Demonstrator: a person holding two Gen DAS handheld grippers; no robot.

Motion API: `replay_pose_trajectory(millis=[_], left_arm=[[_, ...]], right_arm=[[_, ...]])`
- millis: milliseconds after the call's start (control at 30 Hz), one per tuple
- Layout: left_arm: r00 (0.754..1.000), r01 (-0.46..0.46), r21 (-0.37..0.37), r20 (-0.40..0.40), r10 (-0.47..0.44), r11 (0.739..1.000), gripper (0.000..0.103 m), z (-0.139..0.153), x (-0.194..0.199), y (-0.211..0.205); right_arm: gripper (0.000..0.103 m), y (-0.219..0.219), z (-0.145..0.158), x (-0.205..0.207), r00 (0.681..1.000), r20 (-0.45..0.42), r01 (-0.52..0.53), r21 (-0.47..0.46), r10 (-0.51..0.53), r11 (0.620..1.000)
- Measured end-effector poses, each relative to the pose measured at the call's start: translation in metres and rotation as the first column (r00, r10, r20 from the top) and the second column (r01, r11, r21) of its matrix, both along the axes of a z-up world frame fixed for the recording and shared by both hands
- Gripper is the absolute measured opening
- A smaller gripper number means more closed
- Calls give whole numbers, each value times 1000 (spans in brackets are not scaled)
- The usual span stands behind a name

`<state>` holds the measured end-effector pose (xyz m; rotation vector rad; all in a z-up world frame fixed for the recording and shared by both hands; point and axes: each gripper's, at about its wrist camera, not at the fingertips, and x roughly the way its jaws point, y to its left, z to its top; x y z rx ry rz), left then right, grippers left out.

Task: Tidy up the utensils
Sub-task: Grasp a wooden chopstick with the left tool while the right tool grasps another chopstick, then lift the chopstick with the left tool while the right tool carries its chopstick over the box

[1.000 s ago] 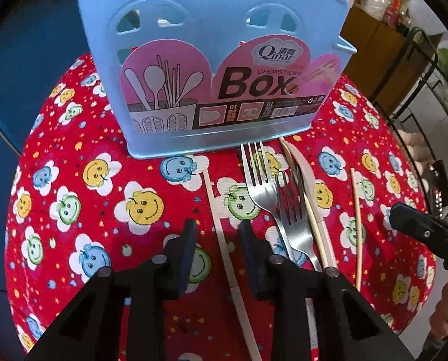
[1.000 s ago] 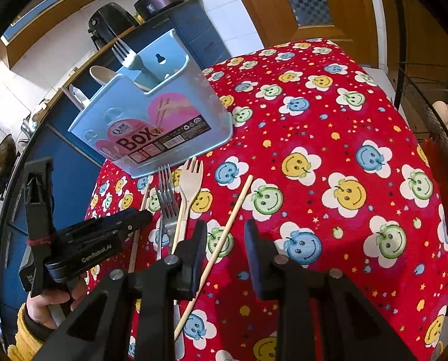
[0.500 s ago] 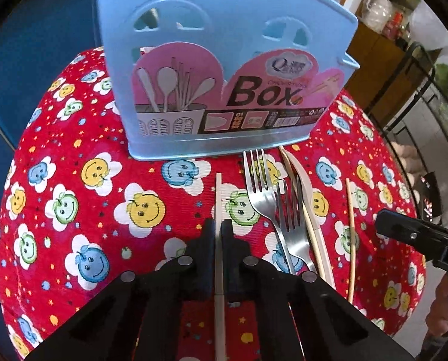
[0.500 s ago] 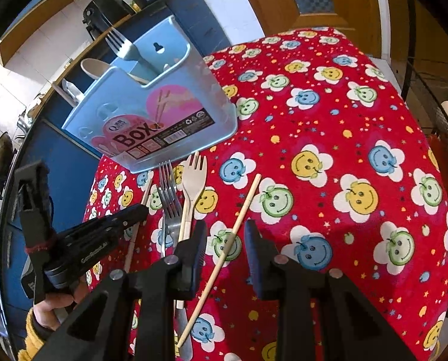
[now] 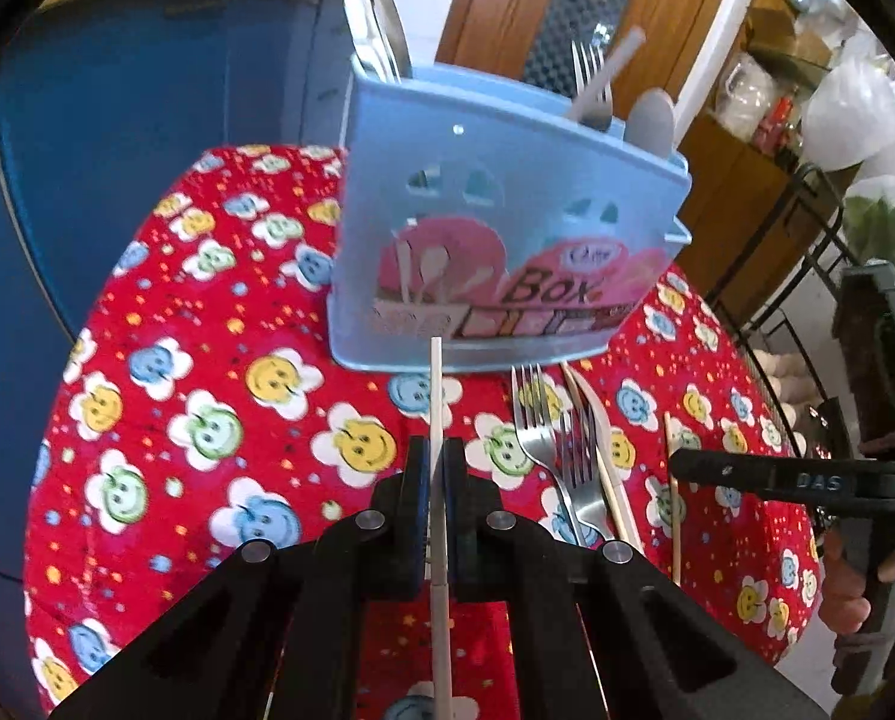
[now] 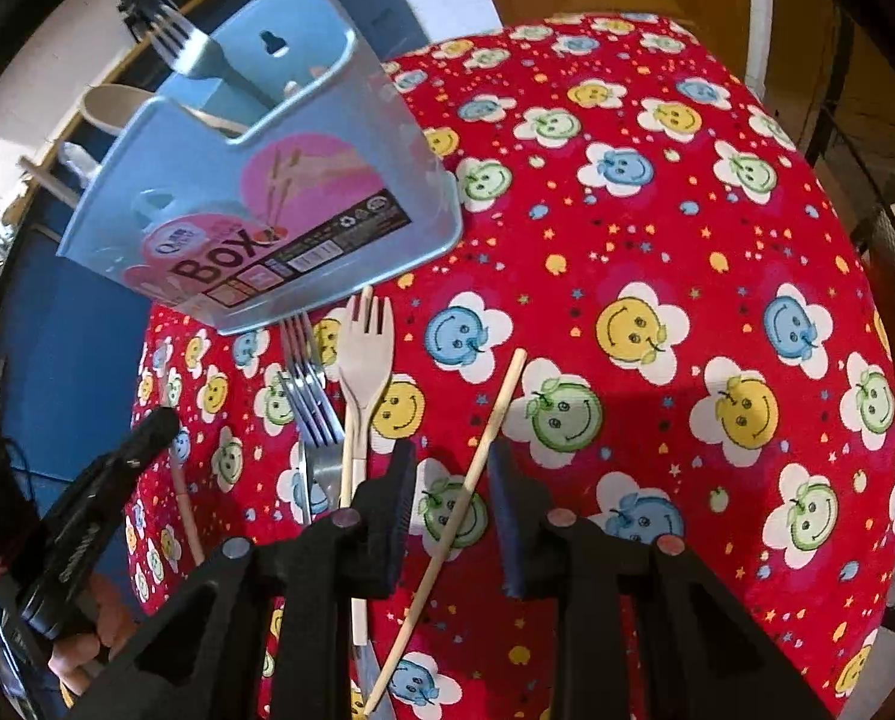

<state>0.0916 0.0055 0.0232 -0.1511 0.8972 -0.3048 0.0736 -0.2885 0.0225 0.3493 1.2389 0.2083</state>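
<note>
My left gripper is shut on a pale chopstick, lifted off the red smiley tablecloth in front of the blue utensil box. The box holds a fork, a spoon and other utensils. Two metal forks and a pale wooden fork lie just before the box. My right gripper is open and low over the cloth, with a wooden chopstick lying between its fingers, untouched. The left gripper shows at the left of the right wrist view.
The round table drops away at its edges. A blue cabinet stands behind and left of it. A wooden door is at the back. A wire rack with eggs stands at the right.
My left gripper closed on the pale chopstick and rose with it, tipping up toward the box. My right gripper moved in until the wooden chopstick lay between its fingers.
</note>
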Motion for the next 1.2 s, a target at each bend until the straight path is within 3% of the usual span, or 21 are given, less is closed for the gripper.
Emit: replay_pose_trajectory(millis=[233,467,600,900,1200], left_arm=[[999,-18,-42,48,20,999,4,10,-1,15],[996,-39,-50,73,43,998,4,15,0,25],[995,-54,-61,78,59,997,4,17,1,31],[992,-69,-57,105,74,996,4,26,-3,38],[987,-76,-62,138,84,995,4,36,-6,40]], right_arm=[[28,1,-11,10,997,-66,35,-2,-35,999],[9,1,-13,13,995,-90,43,-34,-46,998],[9,-7,-15,15,995,-89,49,-12,-50,999],[6,-11,-9,7,999,-33,43,100,-40,994],[6,0,22,-10,992,125,-38,76,28,996]])
